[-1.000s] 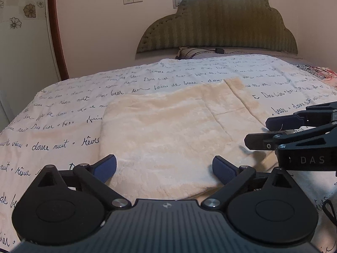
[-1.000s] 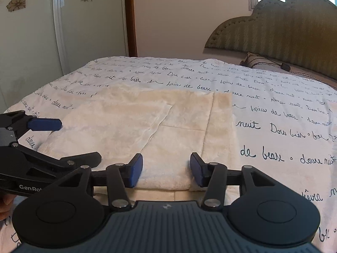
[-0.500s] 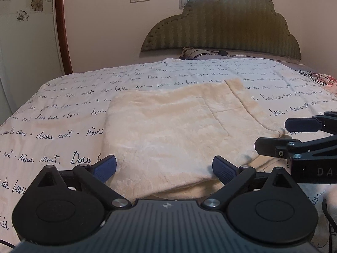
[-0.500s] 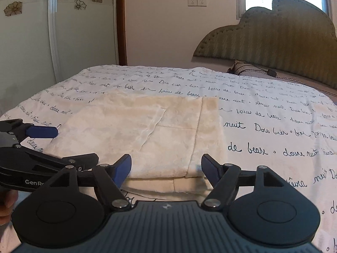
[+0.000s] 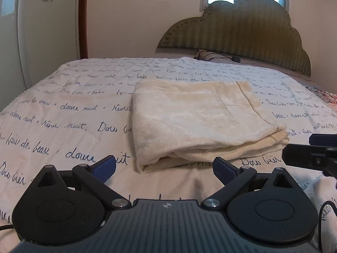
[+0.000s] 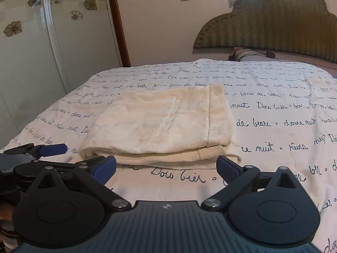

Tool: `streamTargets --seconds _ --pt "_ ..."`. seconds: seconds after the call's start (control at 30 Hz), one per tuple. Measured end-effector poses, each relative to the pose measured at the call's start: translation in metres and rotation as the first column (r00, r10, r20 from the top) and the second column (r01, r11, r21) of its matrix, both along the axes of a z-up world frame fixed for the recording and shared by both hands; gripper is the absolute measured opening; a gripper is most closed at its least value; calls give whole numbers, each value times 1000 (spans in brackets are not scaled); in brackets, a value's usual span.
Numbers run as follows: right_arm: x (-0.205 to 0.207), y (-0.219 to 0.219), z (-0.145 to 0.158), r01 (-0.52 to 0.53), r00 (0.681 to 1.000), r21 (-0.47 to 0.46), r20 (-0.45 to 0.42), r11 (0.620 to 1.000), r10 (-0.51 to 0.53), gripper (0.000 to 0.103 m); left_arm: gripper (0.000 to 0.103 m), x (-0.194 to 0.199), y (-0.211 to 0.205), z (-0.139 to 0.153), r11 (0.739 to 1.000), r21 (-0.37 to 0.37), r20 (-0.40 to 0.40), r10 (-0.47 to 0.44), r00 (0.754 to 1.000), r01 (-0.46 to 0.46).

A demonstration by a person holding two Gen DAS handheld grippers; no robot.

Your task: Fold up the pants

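Note:
The cream fleece pants [image 5: 200, 122] lie folded into a thick rectangle on the bed, their near folded edge facing me. My left gripper [image 5: 164, 167] is open just short of that edge, with only bedspread between its blue pads. In the right wrist view the pants [image 6: 164, 122] lie the same way. My right gripper [image 6: 166, 168] is still opening, its jaws wide and nothing between them. Each gripper shows in the other's view: the right gripper [image 5: 309, 147] at the right edge, the left gripper [image 6: 69, 155] at the left edge. Neither touches the pants.
A white bedspread [image 5: 73, 109] printed with blue handwriting covers the bed. A green padded headboard [image 5: 242, 27] and a pillow [image 6: 242, 54] are at the far end. A glass door with flower stickers [image 6: 31, 52] stands to the left. A dark cable [image 5: 324, 215] hangs at the lower right.
Both grippers have drawn back from the pants, so the folded edge now lies ahead of the fingertips instead of between them. The right jaws have spread much wider.

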State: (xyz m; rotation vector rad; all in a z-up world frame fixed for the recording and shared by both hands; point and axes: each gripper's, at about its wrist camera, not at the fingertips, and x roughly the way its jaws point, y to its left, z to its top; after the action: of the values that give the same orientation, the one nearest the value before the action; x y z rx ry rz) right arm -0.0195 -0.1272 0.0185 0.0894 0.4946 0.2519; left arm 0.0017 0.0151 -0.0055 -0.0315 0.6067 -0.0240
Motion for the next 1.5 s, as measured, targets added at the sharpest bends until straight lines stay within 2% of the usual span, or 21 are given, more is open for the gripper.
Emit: streamTargets --seconds 0.1,0.2,0.3,0.5,0.6,0.67,0.83,0.93,1.07,1.23,1.5 --pt "-8 5 5 -19 999 29 -43 999 21 102 100 -4 8 -2 1000 -8 -15 29 999 -29" --pt "-14 7 10 -65 993 97 -94 993 74 102 100 -8 14 -4 999 1 -28 44 999 -44" --pt "-15 6 10 -108 988 164 -92 981 124 102 100 -10 17 -7 999 6 -35 45 998 -45" --pt "7 1 -17 89 994 23 -60 996 -88 102 100 -8 15 -14 999 26 -52 41 998 -40" --pt "20 -11 -37 139 987 67 -89 988 -133 102 100 -8 13 -18 999 36 -57 41 997 -39" --pt "21 -15 -48 154 984 90 -101 984 -145 102 101 -9 14 -20 998 38 -57 45 997 -43" --pt "17 -1 -53 143 989 -20 -28 989 -144 102 101 -9 14 -22 997 39 -45 75 996 -73" --pt "21 4 -54 148 989 -30 -8 989 -148 103 102 -7 13 -23 995 58 -42 80 996 -78" --pt "30 11 -62 160 985 -89 -50 983 -165 103 103 -5 11 -26 994 82 -44 77 996 -74" --pt "32 16 -65 166 983 -137 -56 977 -174 103 103 -4 9 -29 993 95 -54 75 996 -70" --pt "32 15 -67 161 984 -135 -57 978 -170 103 103 -3 11 -30 994 83 -63 75 995 -70"
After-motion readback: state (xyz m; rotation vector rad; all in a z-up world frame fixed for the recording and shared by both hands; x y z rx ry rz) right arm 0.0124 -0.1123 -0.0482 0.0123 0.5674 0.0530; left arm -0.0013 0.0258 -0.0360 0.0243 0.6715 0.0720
